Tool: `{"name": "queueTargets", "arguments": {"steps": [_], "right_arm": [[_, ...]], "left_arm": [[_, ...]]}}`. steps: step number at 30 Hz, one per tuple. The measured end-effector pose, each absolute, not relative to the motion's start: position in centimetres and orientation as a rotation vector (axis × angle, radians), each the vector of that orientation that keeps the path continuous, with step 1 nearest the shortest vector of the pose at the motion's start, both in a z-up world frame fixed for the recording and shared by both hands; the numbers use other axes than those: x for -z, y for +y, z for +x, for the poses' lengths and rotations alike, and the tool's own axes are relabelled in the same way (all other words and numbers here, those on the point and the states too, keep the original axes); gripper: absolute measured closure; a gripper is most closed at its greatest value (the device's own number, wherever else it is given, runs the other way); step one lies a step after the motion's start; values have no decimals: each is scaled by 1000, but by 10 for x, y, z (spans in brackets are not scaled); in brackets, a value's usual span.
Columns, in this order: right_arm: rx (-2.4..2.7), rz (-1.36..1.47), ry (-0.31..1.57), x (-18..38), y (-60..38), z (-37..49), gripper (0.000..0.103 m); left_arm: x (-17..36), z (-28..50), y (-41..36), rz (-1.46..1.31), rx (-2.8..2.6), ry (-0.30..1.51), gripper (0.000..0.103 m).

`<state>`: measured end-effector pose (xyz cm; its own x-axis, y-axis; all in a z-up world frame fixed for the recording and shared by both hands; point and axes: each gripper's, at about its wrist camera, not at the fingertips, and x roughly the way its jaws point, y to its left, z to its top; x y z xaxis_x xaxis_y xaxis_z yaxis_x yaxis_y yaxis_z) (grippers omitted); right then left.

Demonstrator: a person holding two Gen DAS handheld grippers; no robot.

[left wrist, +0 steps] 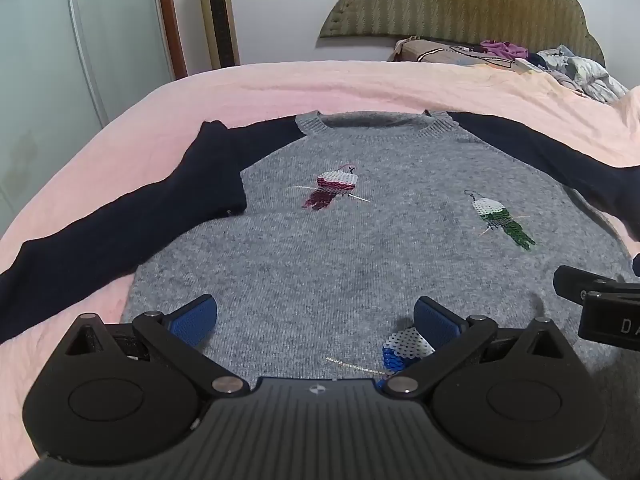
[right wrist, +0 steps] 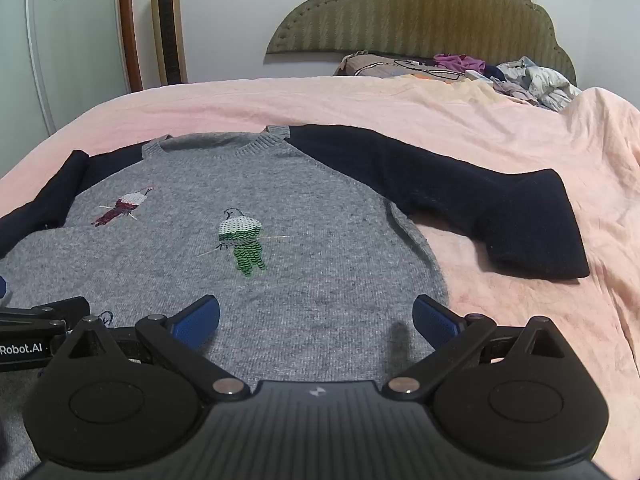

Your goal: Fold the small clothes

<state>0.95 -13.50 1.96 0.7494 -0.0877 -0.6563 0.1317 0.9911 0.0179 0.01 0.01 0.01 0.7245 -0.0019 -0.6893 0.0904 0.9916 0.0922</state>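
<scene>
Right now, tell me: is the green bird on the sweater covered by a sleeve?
No, the green bird lies bare on the sweater, apart from both sleeves.

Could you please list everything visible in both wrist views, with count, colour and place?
sweater: one, grey body with navy sleeves, spread flat on the bed.
sequin birds: three, maroon, green and blue, on the sweater front.
bedspread: one, pink, under the sweater.
headboard: one, olive green, against the far wall.
clothes pile: one, mixed colours, by the headboard.
tower fan: one, gold, far left by the wall.
wardrobe door: one, pale with flower prints, far left.
left gripper: black with blue pads, open over the hem.
right gripper: black with blue pads, open over the hem.
</scene>
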Motion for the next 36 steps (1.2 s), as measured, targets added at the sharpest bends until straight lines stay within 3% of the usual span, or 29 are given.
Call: {"name": "queueTargets", "arguments": {"steps": [36], "right_arm": [[123, 56, 715, -19, -136, 10, 0]], "left_arm": [[1, 0, -1, 128, 54, 756, 0]]}}
